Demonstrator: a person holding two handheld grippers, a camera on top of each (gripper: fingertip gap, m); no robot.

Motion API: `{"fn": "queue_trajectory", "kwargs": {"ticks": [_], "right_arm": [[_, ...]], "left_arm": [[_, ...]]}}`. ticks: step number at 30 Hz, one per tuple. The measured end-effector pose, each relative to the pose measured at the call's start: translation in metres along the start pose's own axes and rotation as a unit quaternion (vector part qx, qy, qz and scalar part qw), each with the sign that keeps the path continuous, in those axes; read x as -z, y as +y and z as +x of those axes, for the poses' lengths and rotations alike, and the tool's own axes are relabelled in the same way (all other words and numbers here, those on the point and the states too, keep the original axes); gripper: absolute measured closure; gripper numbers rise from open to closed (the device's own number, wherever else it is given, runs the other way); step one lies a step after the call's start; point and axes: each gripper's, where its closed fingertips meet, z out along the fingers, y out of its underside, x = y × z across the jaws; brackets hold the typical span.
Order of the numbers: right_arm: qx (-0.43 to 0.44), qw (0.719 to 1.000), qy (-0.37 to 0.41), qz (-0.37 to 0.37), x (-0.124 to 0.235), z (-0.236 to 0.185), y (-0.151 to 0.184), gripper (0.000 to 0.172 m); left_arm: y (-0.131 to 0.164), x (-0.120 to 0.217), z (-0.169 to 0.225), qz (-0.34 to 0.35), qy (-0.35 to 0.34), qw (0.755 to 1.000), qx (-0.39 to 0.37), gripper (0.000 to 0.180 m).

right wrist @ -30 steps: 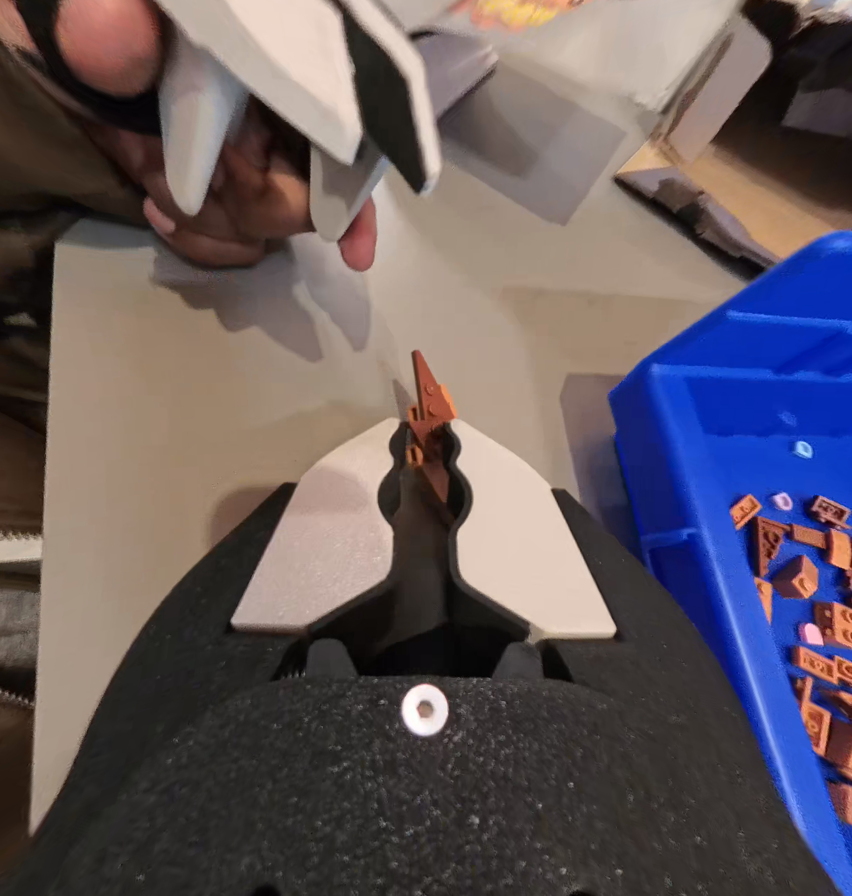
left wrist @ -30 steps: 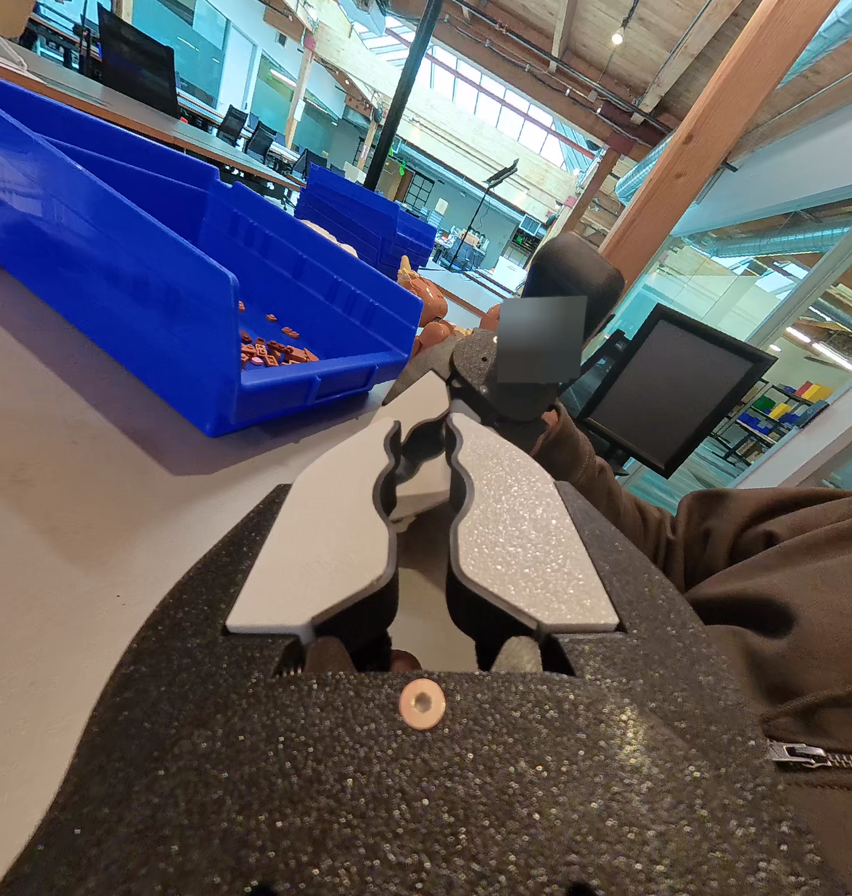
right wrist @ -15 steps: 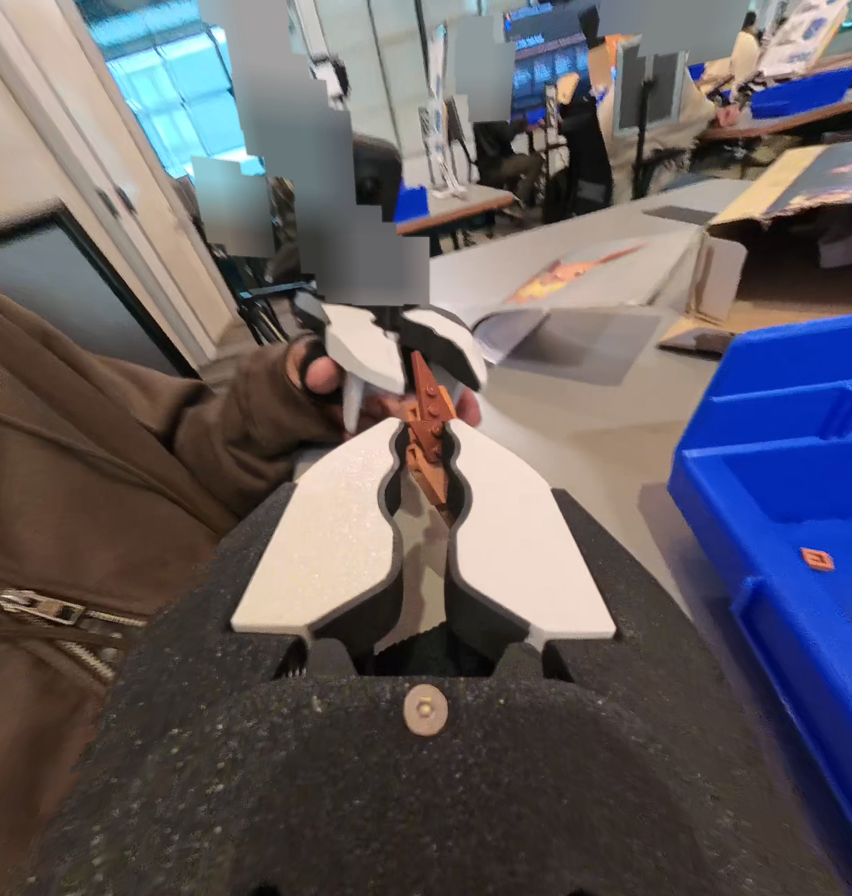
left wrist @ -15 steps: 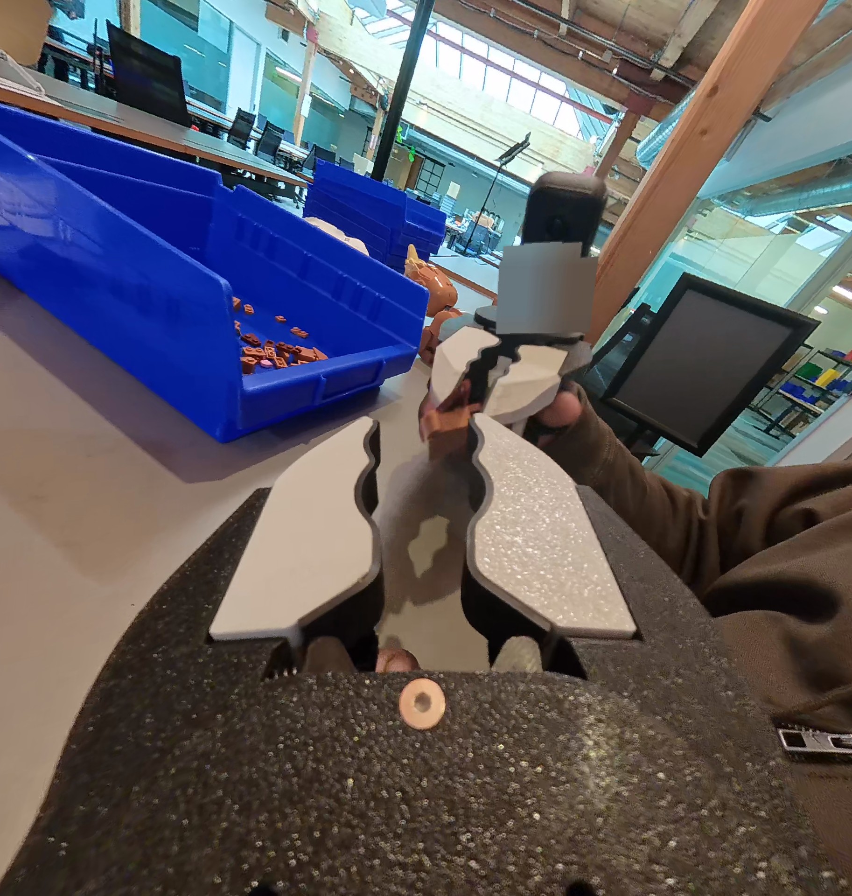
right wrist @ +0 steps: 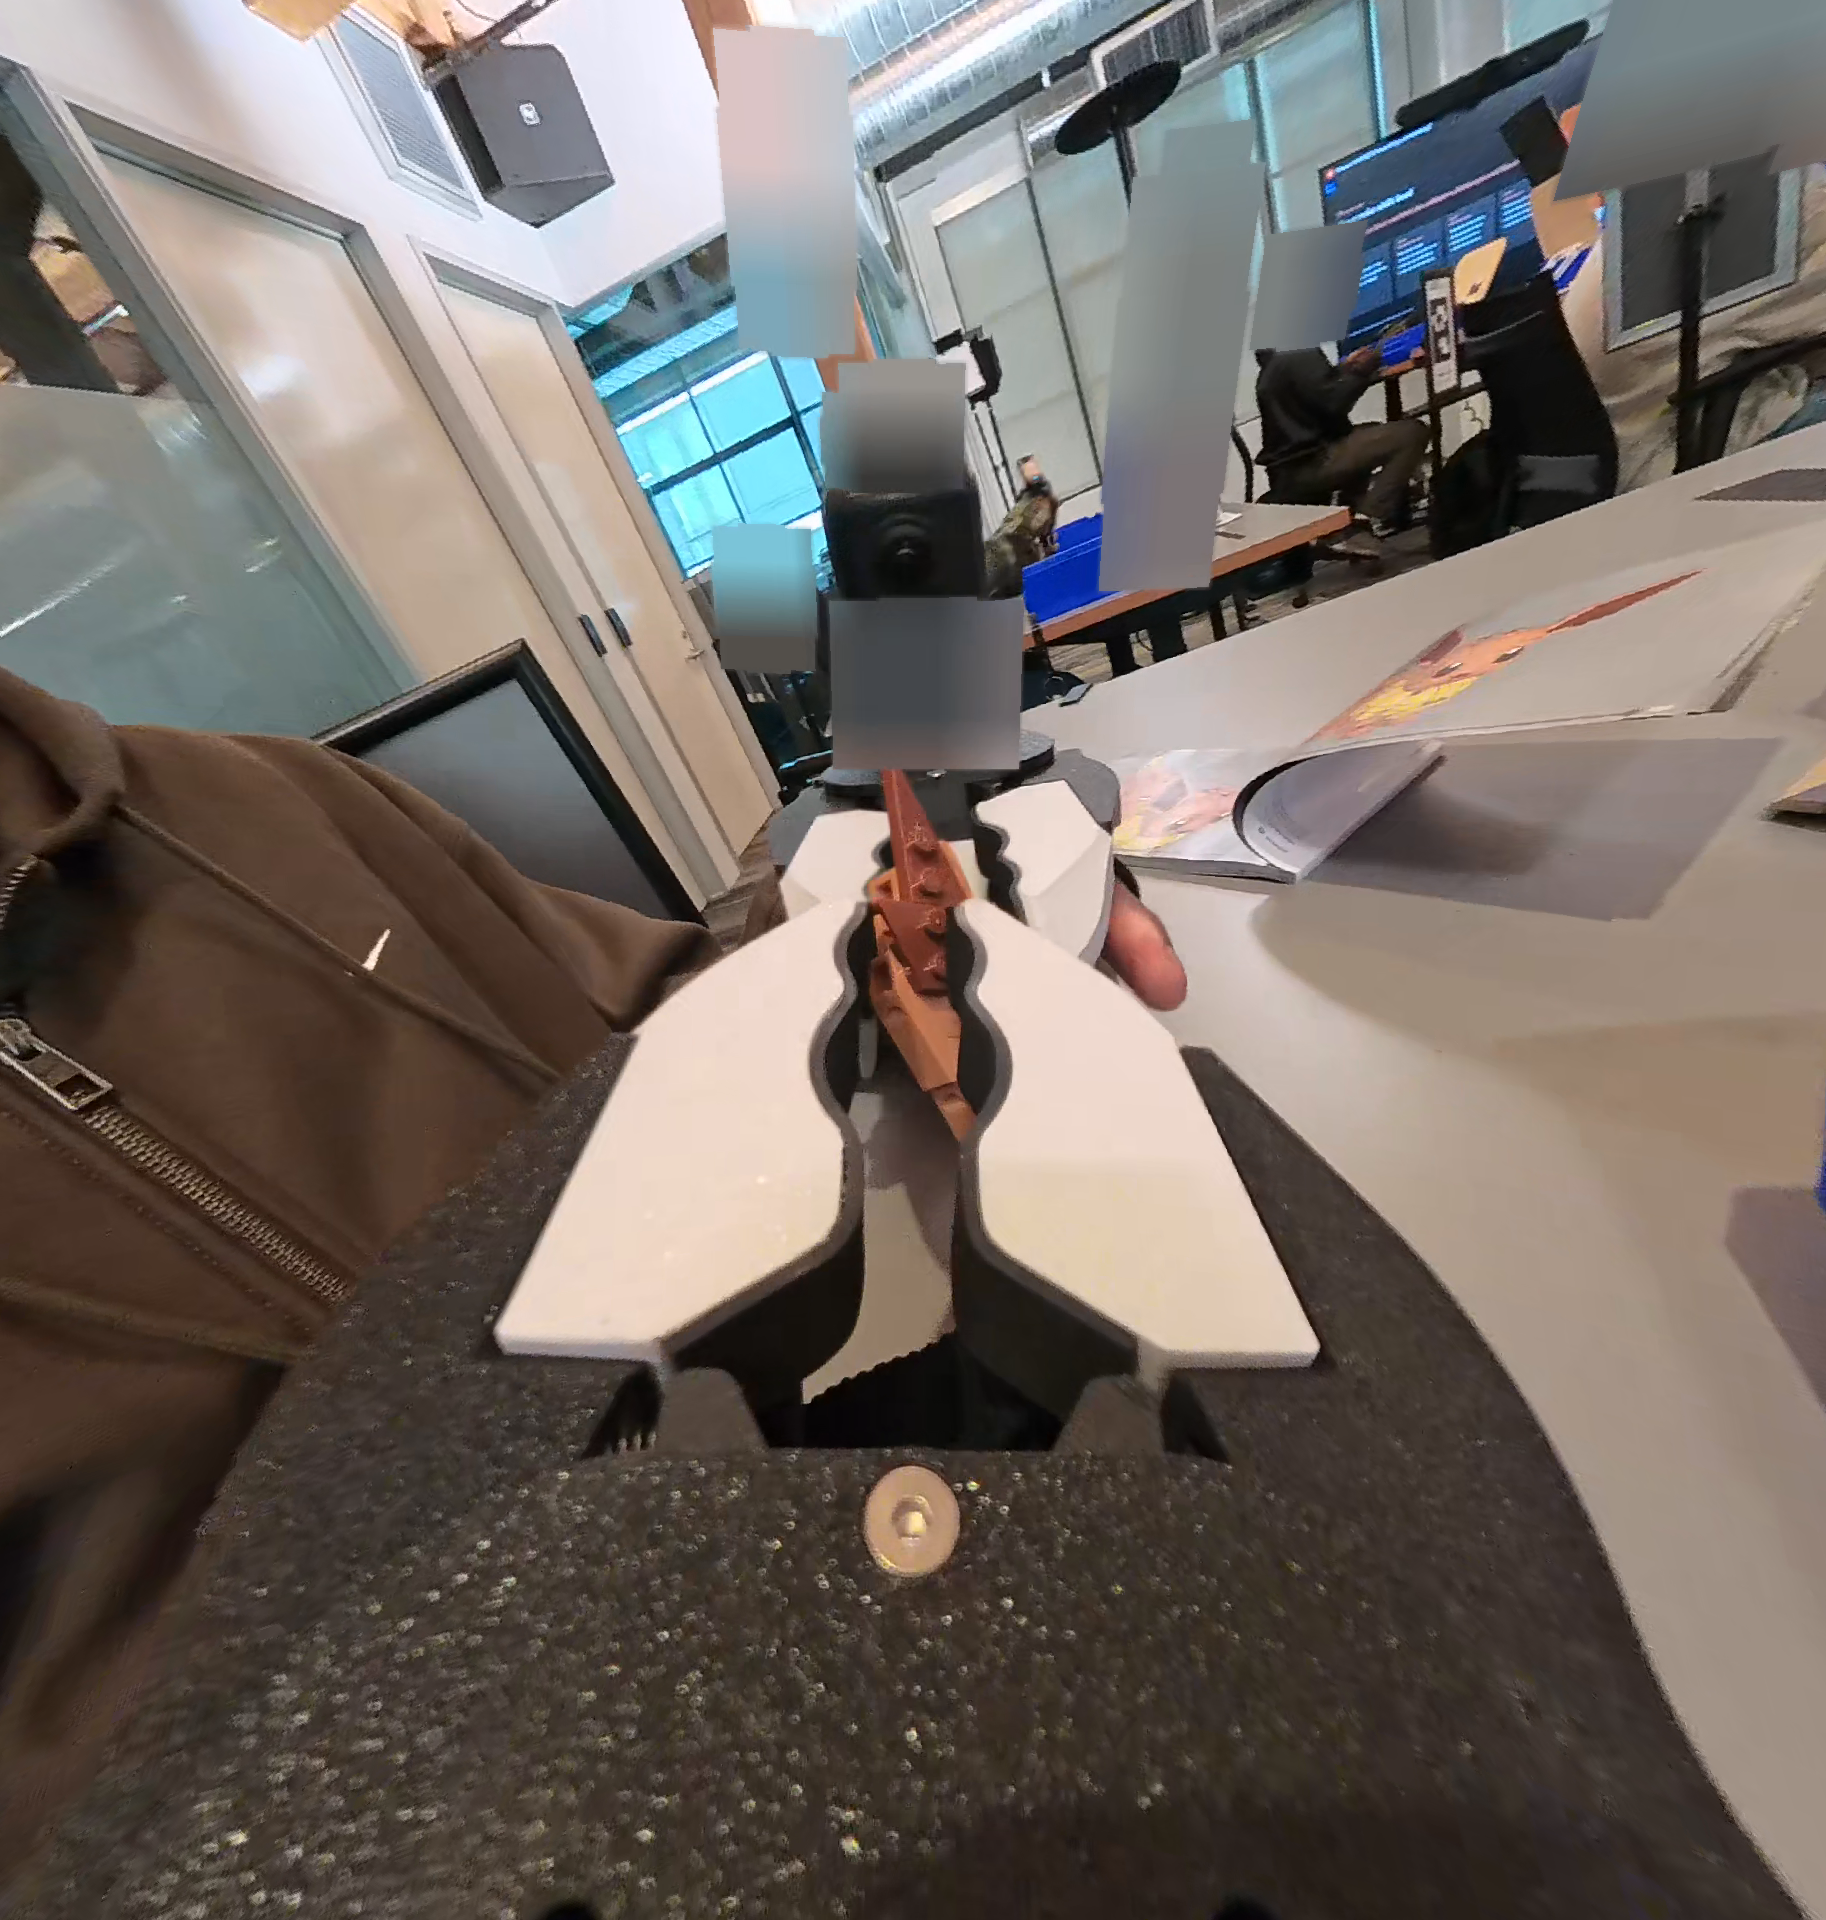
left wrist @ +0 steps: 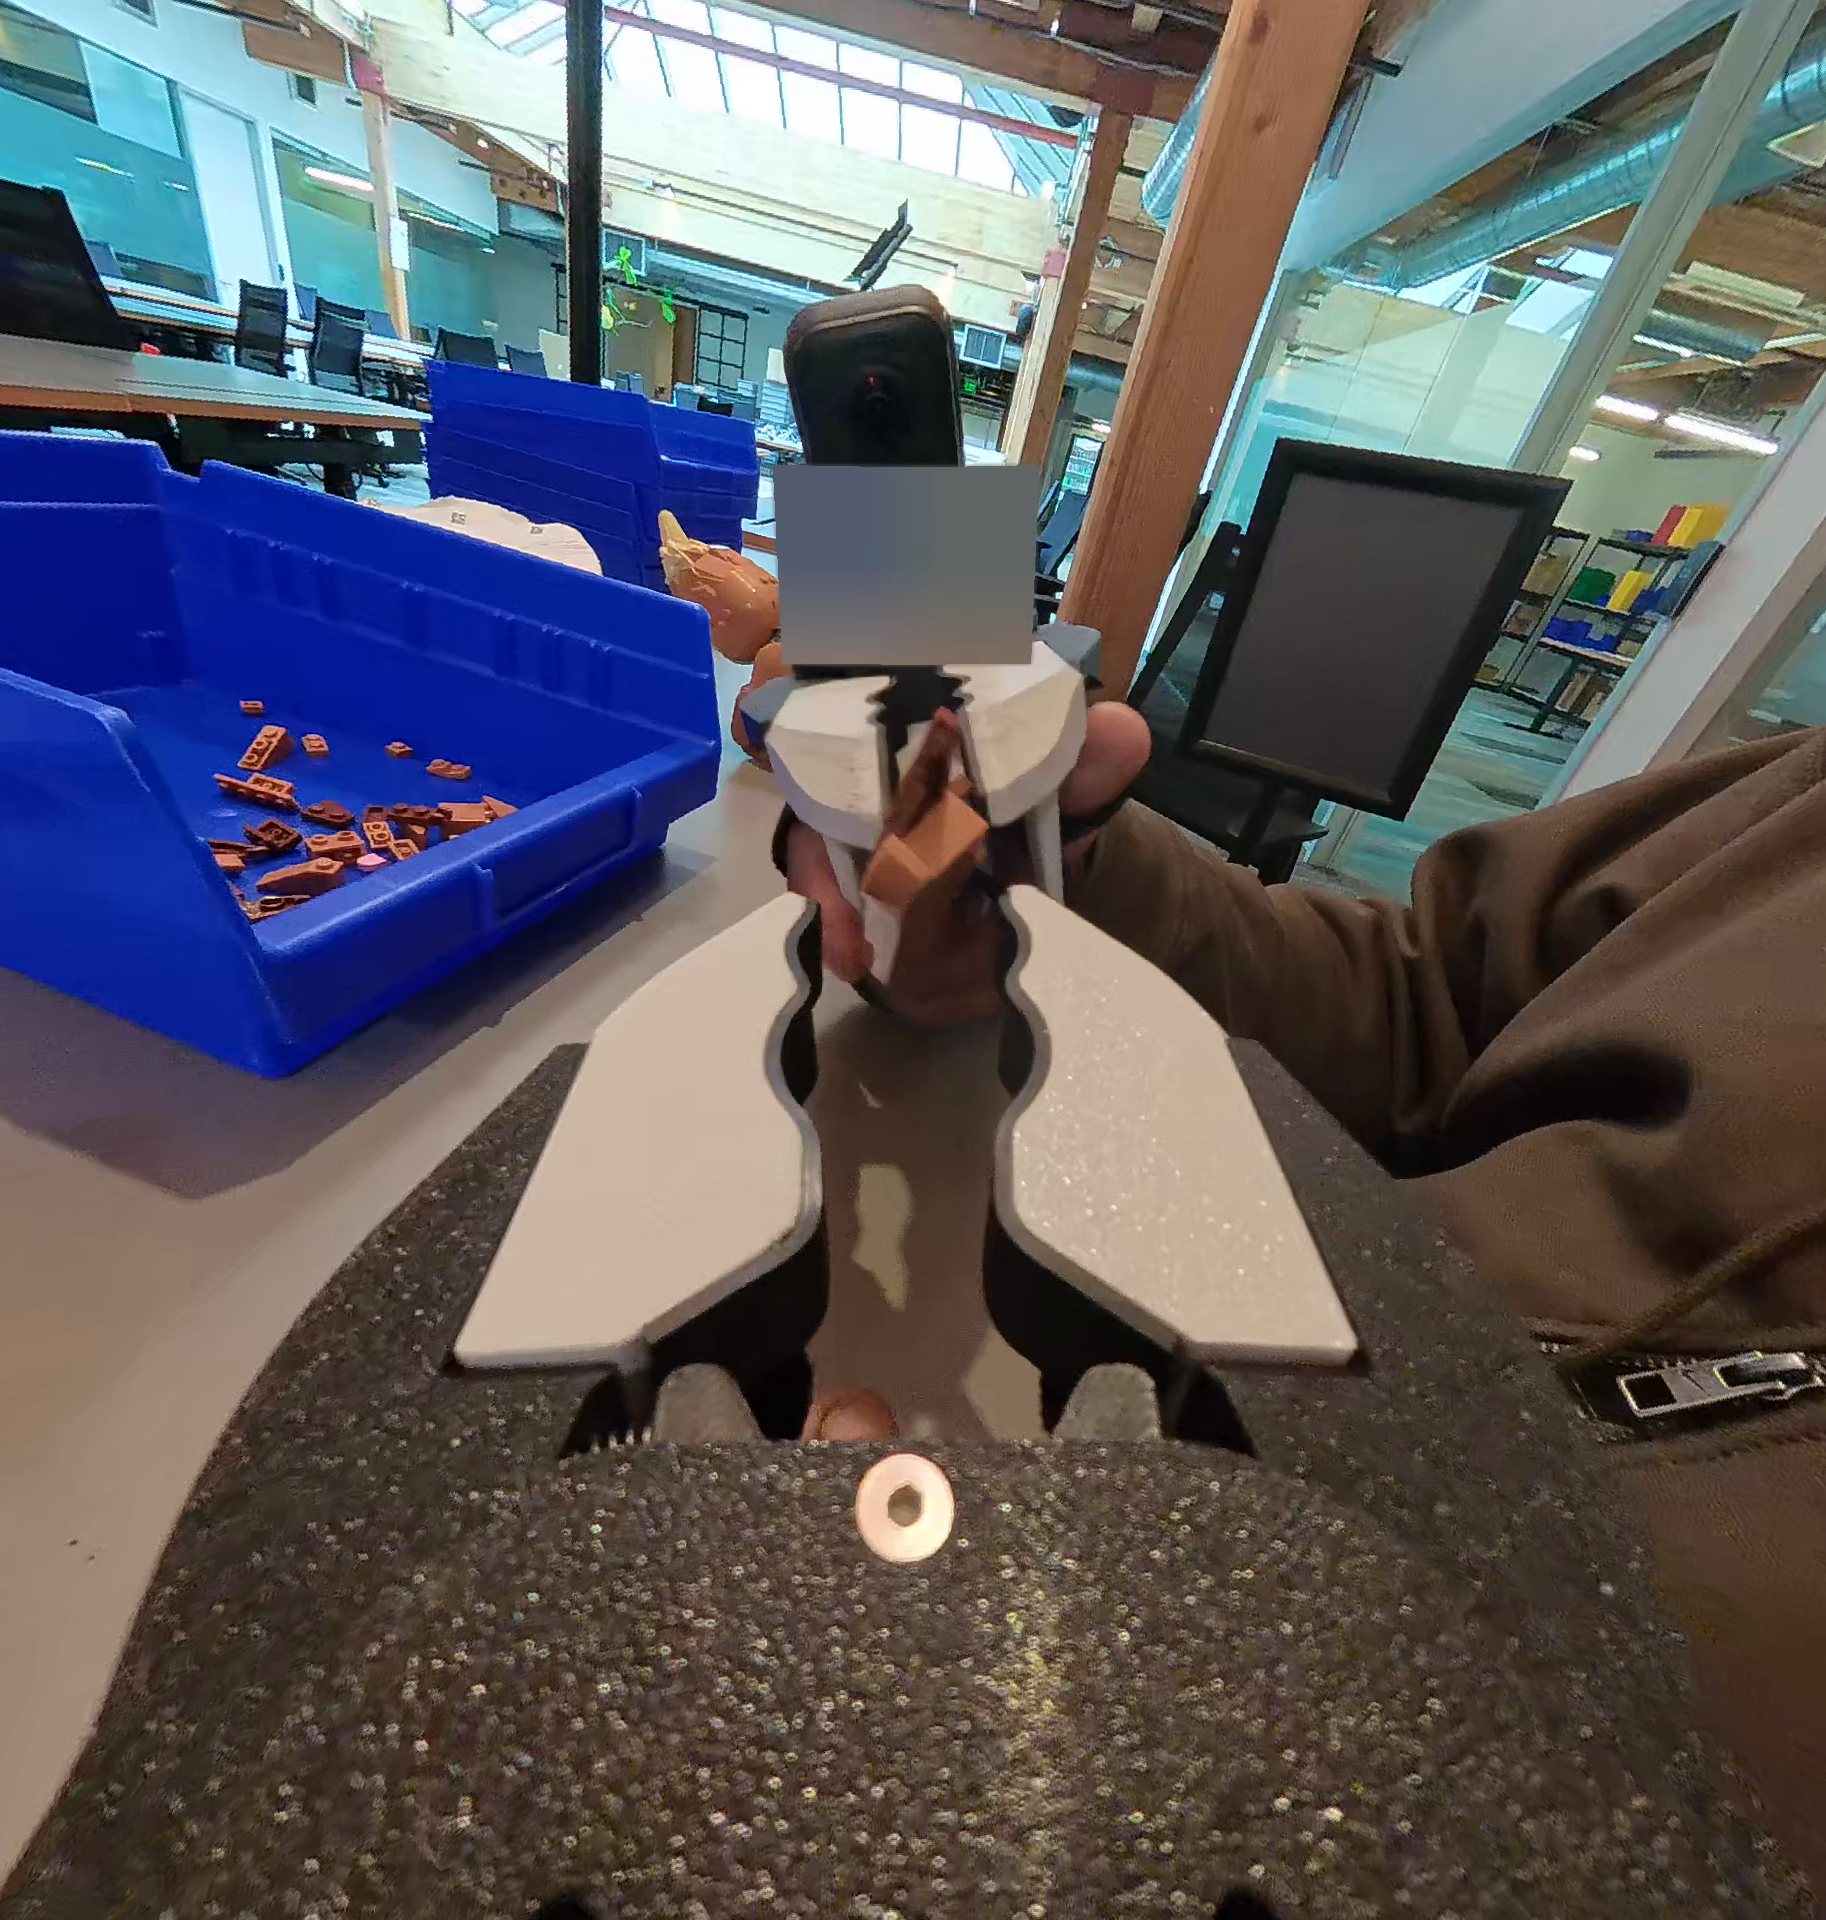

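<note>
A: Mid-frame, both views: R gripper (right wrist: 904, 914) clamped on brown brick assembly (right wrist: 914, 966). L gripper (left wrist: 904, 914)?
B: Spread wide, nothing held. I'd keep R steady, centre L's gap. Blue bin (left wrist: 576, 831) at left.

Black speckled gripper (left wrist: 904, 914) bodies, pale grey scalloped jaws, brown zip hoodie (left wrist: 1511, 1039).

The two grippers faced each other above the table (left wrist: 78, 1299), the right gripper (right wrist: 914, 914) clamping a brick piece (right wrist: 914, 997) just before the spread fingers of the left gripper (left wrist: 904, 925). A bin (left wrist: 535, 831) holding loose bricks (left wrist: 337, 821) stood on the table to the left gripper's left. An open booklet (right wrist: 1408, 769) lay on the table behind and to the right of the right gripper.
</note>
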Motion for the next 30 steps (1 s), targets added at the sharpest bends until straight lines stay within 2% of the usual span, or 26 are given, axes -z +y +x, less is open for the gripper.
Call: {"fn": "queue_trajectory", "kwargs": {"ticks": [3,6,10,15,17,19,30], "right_arm": [[0.006,1.000,0.017,-0.010,-0.007,0.005,0.004,0.160],[0.016,0.997,0.069,-0.006,-0.001,0.021,0.001,0.167],[0.077,0.987,0.139,-0.018,0.009,0.035,-0.001,0.164],[0.131,0.986,0.094,-0.043,-0.002,0.014,0.007,0.151],[0.146,0.983,0.080,-0.072,-0.007,0.009,0.018,0.150],[0.153,0.980,0.079,-0.100,-0.010,0.010,0.028,0.156],[0.096,0.989,0.053,-0.095,-0.008,0.009,0.028,0.160]], "left_arm": [[0.000,0.000,0.000,0.001,-0.004,1.000,-0.007,0.162],[0.001,0.004,-0.014,-0.010,-0.055,0.998,-0.030,0.168],[0.006,0.007,-0.022,-0.038,-0.087,0.994,-0.052,0.169],[0.023,0.000,-0.015,-0.101,-0.076,0.988,-0.089,0.169],[0.029,-0.002,-0.011,-0.123,-0.066,0.985,-0.105,0.169],[0.033,-0.004,-0.007,-0.135,-0.055,0.982,-0.116,0.169],[0.034,-0.005,-0.010,-0.145,-0.079,0.971,-0.175,0.169]]}}
